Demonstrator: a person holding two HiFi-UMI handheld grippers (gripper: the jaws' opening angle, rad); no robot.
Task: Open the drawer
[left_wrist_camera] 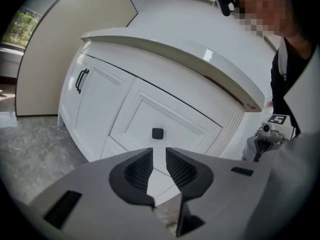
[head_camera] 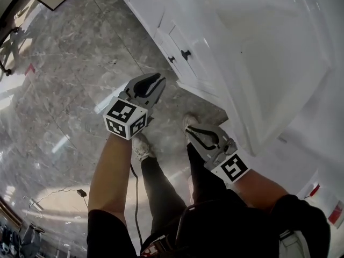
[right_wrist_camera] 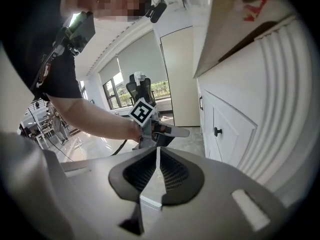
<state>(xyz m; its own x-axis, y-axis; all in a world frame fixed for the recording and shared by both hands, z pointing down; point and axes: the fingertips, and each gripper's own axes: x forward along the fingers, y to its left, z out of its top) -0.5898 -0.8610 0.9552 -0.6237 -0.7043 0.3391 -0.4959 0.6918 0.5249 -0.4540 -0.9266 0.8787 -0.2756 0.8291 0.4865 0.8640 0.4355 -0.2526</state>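
Facing cabinet [left_wrist_camera: 95, 104]: white and panelled, seen ahead of both grippers under a pale bench [left_wrist_camera: 190, 49] top.
Drawer [left_wrist_camera: 175, 119]: taken to be the framed front just below the bench edge, straight ahead of the left gripper; it is seen shut flush and untouched.
Handling: a stiff, smooth painted front is expected, with no edge to be gripped; some weight and runner drag should be allowed for, so a straight, level pull is advised.
Left gripper [left_wrist_camera: 159, 156]: jaws are held slightly apart with nothing between them, and it is kept apart from the knob.
Right gripper [right_wrist_camera: 157, 151]: jaws are closed on nothing, beside the fluted corner [right_wrist_camera: 280, 114].
Knob [left_wrist_camera: 157, 133]: small, square, black, centred on the front; it is judged the only place to be taken hold of, pinched across its flat sides.
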